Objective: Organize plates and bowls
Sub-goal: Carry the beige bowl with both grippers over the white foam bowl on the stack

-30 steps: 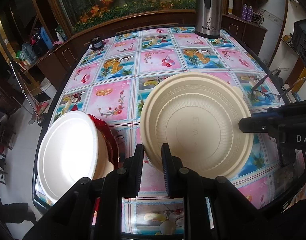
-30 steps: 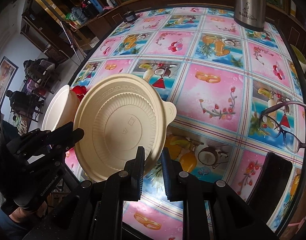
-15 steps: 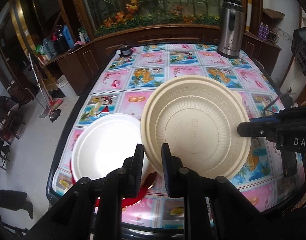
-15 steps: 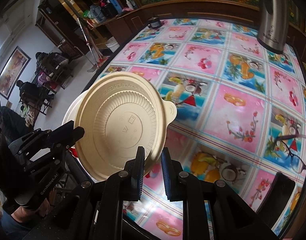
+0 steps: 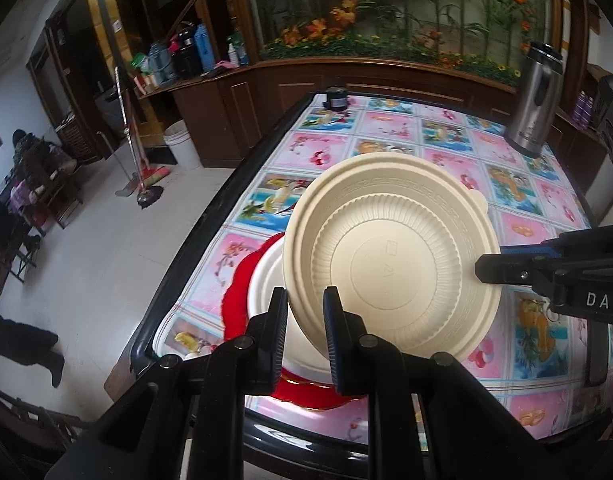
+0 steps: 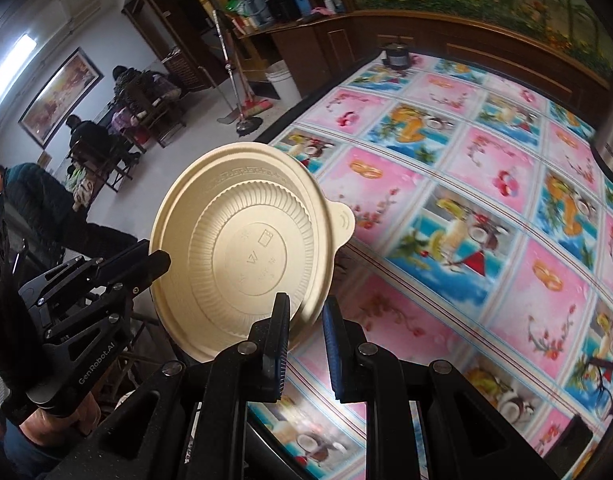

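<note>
A beige ribbed plastic bowl (image 5: 390,264) is held upside down in the air between both grippers. My left gripper (image 5: 305,320) is shut on its near rim. My right gripper (image 6: 305,320) is shut on the opposite rim of the bowl (image 6: 246,256); it shows in the left wrist view (image 5: 482,270) at the right. The bowl hovers over a white plate (image 5: 266,292) that lies on a red scalloped plate (image 5: 242,276) at the table's left front corner. The bowl hides most of the white plate.
The table (image 5: 386,140) has a pink and blue fruit-print cloth. A steel thermos (image 5: 536,100) stands at the far right. A small dark jar (image 5: 336,98) stands at the far edge. A mop and people on chairs are on the floor to the left.
Both grippers have carried the bowl up and to the left, so it is now over the white and red plates. The views have risen and swung left.
</note>
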Motion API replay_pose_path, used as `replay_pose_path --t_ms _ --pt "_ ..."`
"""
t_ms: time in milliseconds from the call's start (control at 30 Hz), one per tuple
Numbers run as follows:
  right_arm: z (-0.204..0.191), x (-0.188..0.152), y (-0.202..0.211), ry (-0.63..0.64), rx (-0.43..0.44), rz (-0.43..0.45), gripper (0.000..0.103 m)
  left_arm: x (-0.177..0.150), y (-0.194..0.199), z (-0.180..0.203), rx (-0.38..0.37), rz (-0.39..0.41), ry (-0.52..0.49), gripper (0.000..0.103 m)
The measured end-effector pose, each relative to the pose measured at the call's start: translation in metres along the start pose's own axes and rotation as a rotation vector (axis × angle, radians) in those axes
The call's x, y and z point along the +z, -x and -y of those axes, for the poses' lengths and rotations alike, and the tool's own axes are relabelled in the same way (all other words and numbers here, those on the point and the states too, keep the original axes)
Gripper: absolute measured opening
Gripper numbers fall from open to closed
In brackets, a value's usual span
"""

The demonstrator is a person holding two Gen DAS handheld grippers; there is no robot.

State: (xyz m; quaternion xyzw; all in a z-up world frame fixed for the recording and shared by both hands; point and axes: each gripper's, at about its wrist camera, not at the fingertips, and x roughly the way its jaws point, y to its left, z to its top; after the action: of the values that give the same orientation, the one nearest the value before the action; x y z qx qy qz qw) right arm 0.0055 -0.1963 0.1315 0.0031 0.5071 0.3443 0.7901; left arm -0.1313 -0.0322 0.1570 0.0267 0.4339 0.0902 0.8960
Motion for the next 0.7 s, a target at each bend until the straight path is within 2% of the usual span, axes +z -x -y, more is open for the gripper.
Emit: replay_pose_path --t_ms 233,700 --pt "-0.016 0.014 -0.031 0.015 0.025 -0.044 0.019 -0.002 -0.018 -0.022 0.015 -0.043 0.044 0.018" --pt "-0.016 0.019 -0.062 -0.006 0.028 -0.105 0.019 -0.007 -0.046 -0.031 0.01 -0.112 0.044 0.018"
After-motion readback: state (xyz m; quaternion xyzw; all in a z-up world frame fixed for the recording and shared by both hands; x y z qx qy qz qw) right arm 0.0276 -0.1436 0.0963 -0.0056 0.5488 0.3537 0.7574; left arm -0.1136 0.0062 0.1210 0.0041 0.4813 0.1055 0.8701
